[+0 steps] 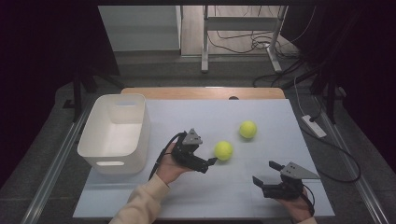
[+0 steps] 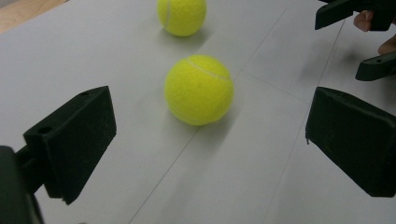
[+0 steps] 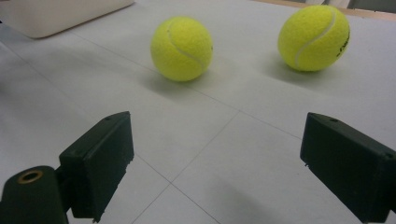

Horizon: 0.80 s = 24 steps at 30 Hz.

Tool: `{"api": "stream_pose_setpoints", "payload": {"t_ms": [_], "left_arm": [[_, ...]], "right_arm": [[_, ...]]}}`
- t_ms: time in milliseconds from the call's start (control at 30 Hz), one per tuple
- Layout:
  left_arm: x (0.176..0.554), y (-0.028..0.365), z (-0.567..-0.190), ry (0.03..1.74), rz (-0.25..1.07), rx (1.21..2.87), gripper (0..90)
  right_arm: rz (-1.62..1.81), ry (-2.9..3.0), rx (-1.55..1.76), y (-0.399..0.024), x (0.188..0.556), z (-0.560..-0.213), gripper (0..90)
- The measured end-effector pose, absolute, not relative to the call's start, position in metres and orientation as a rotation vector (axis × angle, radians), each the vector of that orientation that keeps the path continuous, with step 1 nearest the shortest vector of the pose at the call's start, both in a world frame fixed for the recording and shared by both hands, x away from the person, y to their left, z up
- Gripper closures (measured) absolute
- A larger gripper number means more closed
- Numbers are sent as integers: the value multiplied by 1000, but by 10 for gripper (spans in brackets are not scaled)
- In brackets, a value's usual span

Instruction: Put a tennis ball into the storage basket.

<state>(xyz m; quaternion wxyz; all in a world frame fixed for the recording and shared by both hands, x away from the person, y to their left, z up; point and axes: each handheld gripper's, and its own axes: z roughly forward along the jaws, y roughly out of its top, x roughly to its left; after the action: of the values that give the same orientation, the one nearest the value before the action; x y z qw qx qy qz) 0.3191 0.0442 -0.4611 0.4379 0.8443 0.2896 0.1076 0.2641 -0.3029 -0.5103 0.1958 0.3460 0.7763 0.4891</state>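
Note:
Two yellow tennis balls lie on the pale grey table top [image 1: 261, 116]. The nearer ball [image 1: 223, 150] [image 2: 199, 89] [image 3: 181, 48] rests just ahead of my left gripper [image 1: 207, 150] [image 2: 210, 144], which is open and holds nothing; the ball sits beyond the jaw tips, not between them. The farther ball [image 1: 248, 129] [image 2: 181, 16] [image 3: 314, 38] lies behind it to the right. My right gripper [image 1: 266, 172] [image 3: 215, 163] is open and empty near the front right, aimed at both balls; in the left gripper view the right gripper [image 2: 348, 44] appears at the upper right.
A white plastic bin [image 1: 88, 144] [image 3: 60, 14] stands empty at the table's left side. A wooden strip [image 1: 205, 92] runs along the far edge. Cables and a table frame lie on the floor beyond.

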Motion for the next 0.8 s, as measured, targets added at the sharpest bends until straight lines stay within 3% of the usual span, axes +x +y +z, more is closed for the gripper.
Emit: {"api": "stream_pose_setpoints", "payload": {"t_ms": [800], "left_arm": [[347,19,-467,734,248,2164,25]], "right_arm": [[1385,2172,968,-303,264,-509,96]]}}
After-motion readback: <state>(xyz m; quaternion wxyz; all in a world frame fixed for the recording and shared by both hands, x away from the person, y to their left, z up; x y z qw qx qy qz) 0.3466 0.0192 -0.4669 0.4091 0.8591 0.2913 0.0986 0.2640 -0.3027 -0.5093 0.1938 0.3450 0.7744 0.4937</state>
